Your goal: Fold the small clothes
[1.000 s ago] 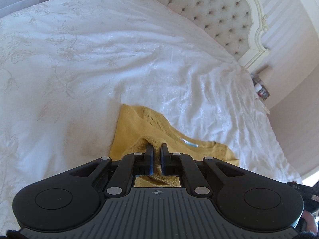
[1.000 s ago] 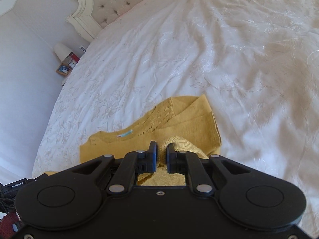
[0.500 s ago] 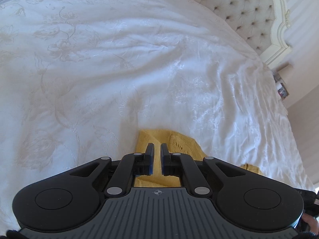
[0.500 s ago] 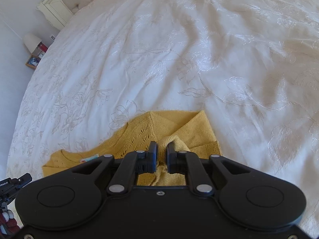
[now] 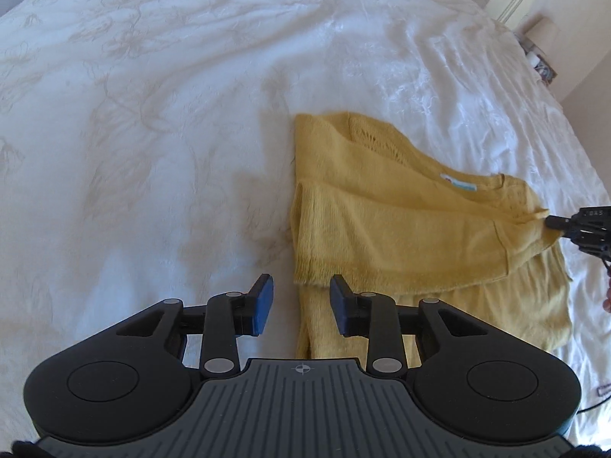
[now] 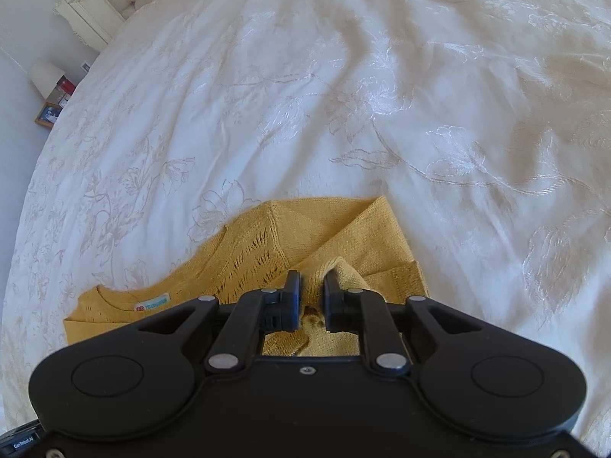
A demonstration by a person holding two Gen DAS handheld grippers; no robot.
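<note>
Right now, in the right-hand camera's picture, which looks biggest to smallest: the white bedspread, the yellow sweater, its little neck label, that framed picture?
1. White bedspread, fills most of the view.
2. Yellow sweater.
3. Neck label and framed picture look alike; the picture sits much farther away, so I won't rank them.

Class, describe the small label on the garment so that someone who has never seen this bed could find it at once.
Start at the wide white bedspread and find the one coloured thing on it, the yellow knit top. Follow its neckline, beyond the folded-over hem. There sits the label, a small white tag with red and blue print, the only patch on the top that is not yellow.
</note>
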